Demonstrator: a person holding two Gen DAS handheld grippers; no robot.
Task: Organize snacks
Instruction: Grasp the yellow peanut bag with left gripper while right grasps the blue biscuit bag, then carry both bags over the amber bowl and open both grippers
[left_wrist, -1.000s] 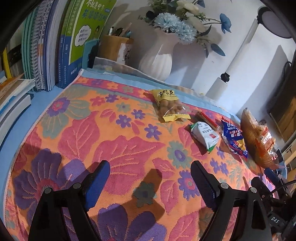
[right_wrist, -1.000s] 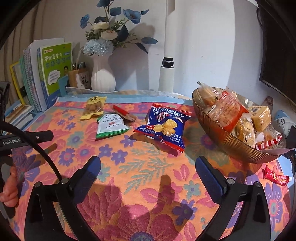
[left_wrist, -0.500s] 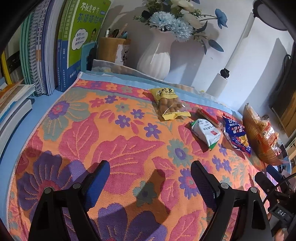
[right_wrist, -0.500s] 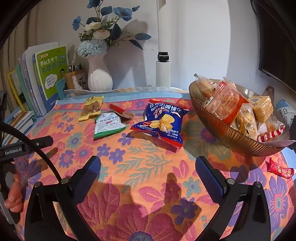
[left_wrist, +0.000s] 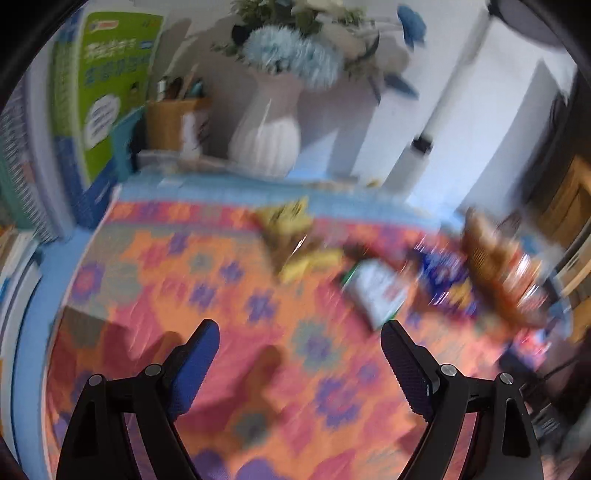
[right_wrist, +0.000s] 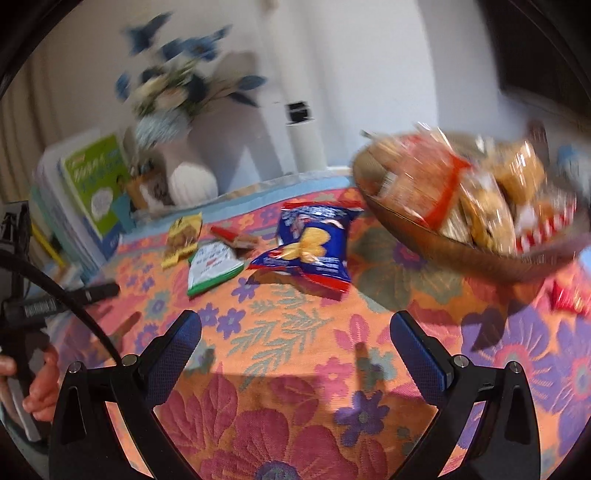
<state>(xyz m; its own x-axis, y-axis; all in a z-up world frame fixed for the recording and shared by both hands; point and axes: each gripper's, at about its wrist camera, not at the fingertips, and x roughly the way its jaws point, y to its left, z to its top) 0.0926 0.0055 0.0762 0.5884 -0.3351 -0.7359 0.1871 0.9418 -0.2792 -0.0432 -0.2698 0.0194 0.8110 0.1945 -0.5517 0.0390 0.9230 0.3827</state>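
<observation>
Here the left hand-held gripper (left_wrist: 300, 341) is hovering over the floral cloth (left_wrist: 207, 280), its jaws opening, with nothing between the blue pads. The right hand-held gripper (right_wrist: 295, 330) is likewise standing spread wide over the same cloth, gripping nothing.

Both views are showing motion blur, the left wrist view heavily. Ahead of the right gripper, a blue cracker packet (right_wrist: 308, 249) is lying flat on the surface, well apart from the pads. To its left a white-and-green packet (right_wrist: 212, 267) is lying beside a small red-and-brown bar (right_wrist: 236, 238), and a yellow nut packet (right_wrist: 183, 238) is sitting farther back, near the cloth's far edge. Right of the blue packet, an amber ribbed bowl (right_wrist: 424, 236) is holding a heap of wrapped snacks. A small red wrapper (right_wrist: 569, 299) is lying on the cloth just below the bowl's right side.

Along the far wall, a white vase (right_wrist: 190, 181) of blue flowers is standing beside a wooden pen holder (left_wrist: 171, 123) and a row of upright books (right_wrist: 94, 177). At the left edge of the right wrist view, a hand (right_wrist: 40, 384) is gripping the other gripper's handle.
</observation>
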